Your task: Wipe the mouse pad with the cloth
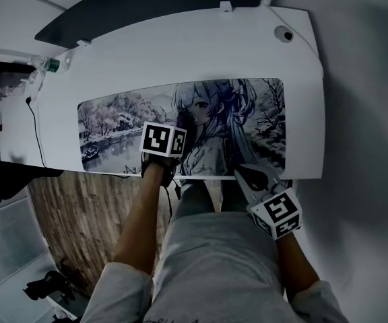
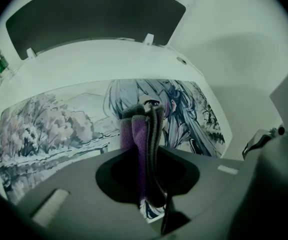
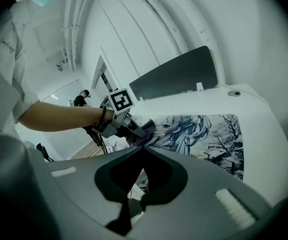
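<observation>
Left gripper [image 2: 143, 115]: clamped on the folded purple cloth [image 2: 135, 143], which is held over the middle of the mouse pad [image 2: 49, 126].
Right gripper [image 3: 143, 147]: jaws together, nothing between them, held by the front edge of the white desk [image 1: 180, 46].
Risk: the pad could be dragged or rucked by a hard stroke (nothing is pinning it).
Second risk: the cloth could be tugged from the jaws by friction.
Containers: one bottle [image 1: 48, 64] at the desk's far left; its contents cannot be told.

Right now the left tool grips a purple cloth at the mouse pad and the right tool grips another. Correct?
No. The right tool holds nothing: the right gripper view shows its jaws together, empty. The left tool grips the purple cloth at the mouse pad.
</observation>
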The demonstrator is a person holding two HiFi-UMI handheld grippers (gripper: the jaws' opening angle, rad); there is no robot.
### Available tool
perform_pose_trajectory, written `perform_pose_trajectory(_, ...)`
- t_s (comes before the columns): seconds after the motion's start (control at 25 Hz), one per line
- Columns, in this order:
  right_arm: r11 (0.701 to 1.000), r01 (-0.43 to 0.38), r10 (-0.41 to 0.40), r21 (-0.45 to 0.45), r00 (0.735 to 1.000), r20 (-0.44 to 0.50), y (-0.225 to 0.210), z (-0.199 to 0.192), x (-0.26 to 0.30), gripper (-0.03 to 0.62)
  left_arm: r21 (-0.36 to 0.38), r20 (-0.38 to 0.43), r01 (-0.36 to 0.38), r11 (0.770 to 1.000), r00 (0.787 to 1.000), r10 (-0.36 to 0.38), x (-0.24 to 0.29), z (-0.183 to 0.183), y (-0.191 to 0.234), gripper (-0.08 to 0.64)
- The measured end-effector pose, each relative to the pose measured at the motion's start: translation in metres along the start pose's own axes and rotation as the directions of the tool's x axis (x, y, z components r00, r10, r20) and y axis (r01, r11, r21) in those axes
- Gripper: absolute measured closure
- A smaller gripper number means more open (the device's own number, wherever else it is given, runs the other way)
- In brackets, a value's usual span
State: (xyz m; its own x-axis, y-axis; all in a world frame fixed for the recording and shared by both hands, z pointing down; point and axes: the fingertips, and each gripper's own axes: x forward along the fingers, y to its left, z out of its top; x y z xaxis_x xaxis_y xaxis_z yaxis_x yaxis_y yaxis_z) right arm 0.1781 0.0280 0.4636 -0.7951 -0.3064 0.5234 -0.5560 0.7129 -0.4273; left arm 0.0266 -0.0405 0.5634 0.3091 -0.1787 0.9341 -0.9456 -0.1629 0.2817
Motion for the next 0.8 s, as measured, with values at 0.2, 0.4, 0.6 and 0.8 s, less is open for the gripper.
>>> perform_pose_trajectory(0.2, 1.000, 0.005, -0.005, 0.008, 1.000, 0.010, -0.007, -0.001, -0.008, 0.586, 0.013, -0.003, 0.045, 0.999, 0.999, -0.045, 0.011, 0.009, -0.032, 0.456)
perform_pose_trajectory(0.4, 1.000, 0.017, -0.017, 0.022, 1.000, 0.020, -0.017, -0.004, -0.016, 0.586, 0.052, -0.019, 0.075, 0.996, 0.997, -0.074, 0.022, 0.017, -0.061, 0.456)
perform_pose_trajectory(0.6, 0.999, 0.032, -0.033, 0.039, 0.999, 0.030, -0.026, -0.008, -0.026, 0.584, 0.083, -0.031, 0.109, 0.991, 0.994, -0.107, 0.032, 0.024, -0.089, 0.456)
perform_pose_trajectory(0.8, 0.997, 0.053, -0.055, 0.059, 0.998, 0.041, -0.038, -0.010, -0.037, 0.586, 0.115, -0.045, 0.135, 0.984, 0.990, -0.130, 0.042, 0.031, -0.115, 0.456)
